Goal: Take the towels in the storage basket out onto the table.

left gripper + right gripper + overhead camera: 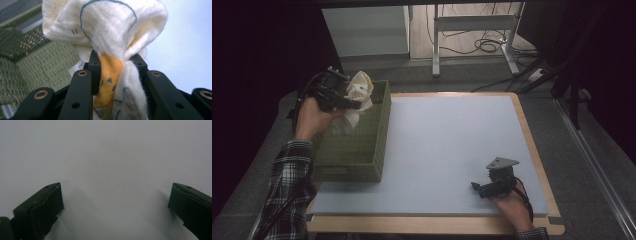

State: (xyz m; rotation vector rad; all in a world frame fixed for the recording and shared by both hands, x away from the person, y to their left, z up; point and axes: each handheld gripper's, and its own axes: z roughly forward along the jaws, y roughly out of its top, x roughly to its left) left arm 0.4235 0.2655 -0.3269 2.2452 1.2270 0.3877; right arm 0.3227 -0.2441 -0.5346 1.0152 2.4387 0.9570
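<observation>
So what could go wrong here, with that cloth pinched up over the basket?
The left gripper pinches only a bunched fold of the cloth, so it might slip free and drop back into the basket. The hanging end still dips toward the basket and could snag on its woven wall while moving. The right gripper rests open on the mat, too far away to catch anything.

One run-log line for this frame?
left tool: shut on cloth, above green basket | right tool: open, over mat
</observation>
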